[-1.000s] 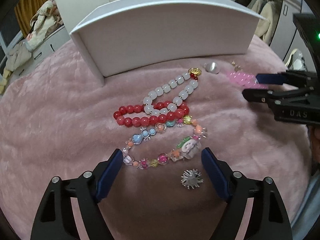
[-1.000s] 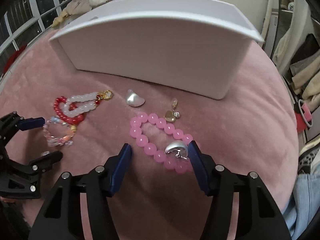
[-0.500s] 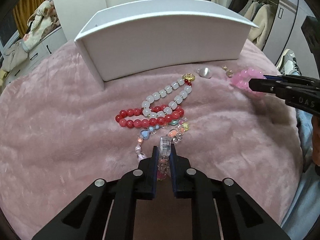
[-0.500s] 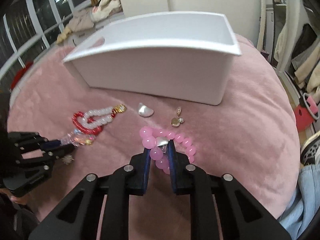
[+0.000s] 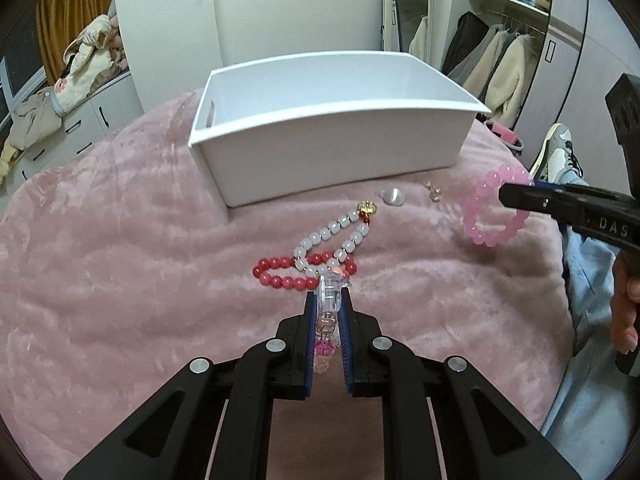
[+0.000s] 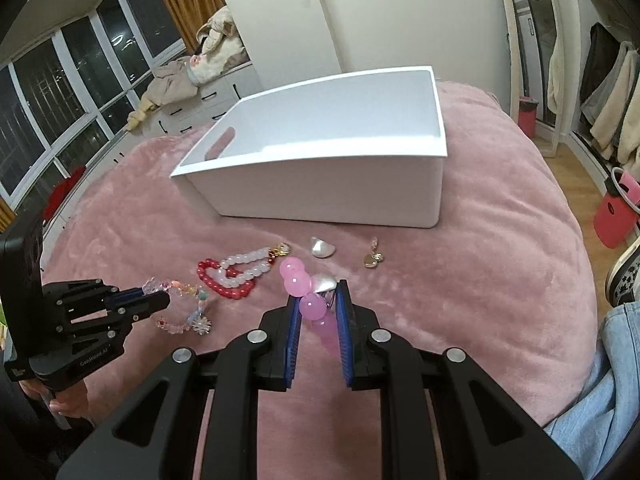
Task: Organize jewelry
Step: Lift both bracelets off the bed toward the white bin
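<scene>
Two hand-held grippers lifting bracelets above a pink plush blanket

The left hand-held gripper (image 5: pixel 329 300) is clamped on a clear multicoloured charm bracelet (image 5: pixel 327 322) that hangs between its blue pads. Just beyond its tips, a red bead bracelet (image 5: pixel 280 276) and a white bead bracelet (image 5: pixel 336 236) with a gold charm lie overlapped on the pink blanket (image 5: pixel 120 260). Further ahead stands an open white box (image 5: pixel 332 152). Ahead to the right lie a pearly shell-shaped piece (image 5: pixel 394 197) and a small gold earring (image 5: pixel 433 192). Far right, the right hand-held gripper (image 5: pixel 506 197) holds a pink bead bracelet (image 5: pixel 480 208) clear of the blanket.
</scene>
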Demonstrator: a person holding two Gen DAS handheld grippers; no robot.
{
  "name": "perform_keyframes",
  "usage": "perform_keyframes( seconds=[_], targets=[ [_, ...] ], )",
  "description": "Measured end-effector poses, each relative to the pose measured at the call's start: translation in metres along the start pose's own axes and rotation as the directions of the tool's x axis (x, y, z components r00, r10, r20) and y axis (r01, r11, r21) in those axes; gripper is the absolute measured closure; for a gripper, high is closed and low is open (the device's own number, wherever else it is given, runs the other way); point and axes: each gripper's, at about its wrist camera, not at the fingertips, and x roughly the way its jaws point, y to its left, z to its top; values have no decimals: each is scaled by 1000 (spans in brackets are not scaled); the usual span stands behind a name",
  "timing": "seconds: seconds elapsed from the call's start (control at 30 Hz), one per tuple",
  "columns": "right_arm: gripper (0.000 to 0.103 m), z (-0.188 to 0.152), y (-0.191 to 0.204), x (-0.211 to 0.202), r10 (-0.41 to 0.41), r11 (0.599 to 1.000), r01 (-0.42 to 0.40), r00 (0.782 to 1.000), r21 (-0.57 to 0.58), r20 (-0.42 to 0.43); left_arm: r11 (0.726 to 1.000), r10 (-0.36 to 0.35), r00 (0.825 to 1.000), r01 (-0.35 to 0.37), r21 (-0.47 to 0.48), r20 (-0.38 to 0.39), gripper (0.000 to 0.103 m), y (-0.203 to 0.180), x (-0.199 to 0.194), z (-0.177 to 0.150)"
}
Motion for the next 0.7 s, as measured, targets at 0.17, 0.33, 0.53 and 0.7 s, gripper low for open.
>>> perform_keyframes(
  seconds=[0.17,0.33,0.53,0.7],
  targets=[
    [85,-6,0,11,2,1000,-2,1000,13,-23,1000,1,1000,-1,1,9,87,-2,-3,2],
    [85,-5,0,9,12,1000,-11,1000,14,-18,1000,-4,1000,4,10,20,87,-3,-5,5],
    [38,-10,-5,17,-21,999,23,998,29,-55,999,19,1000,-19,38,-13,59,-5,11,-8],
    [38,-25,-2,45,-49,999,48,978,-8,-203,999,-3,996,7,52,-84,56,-9,33,-22]
  ],
)
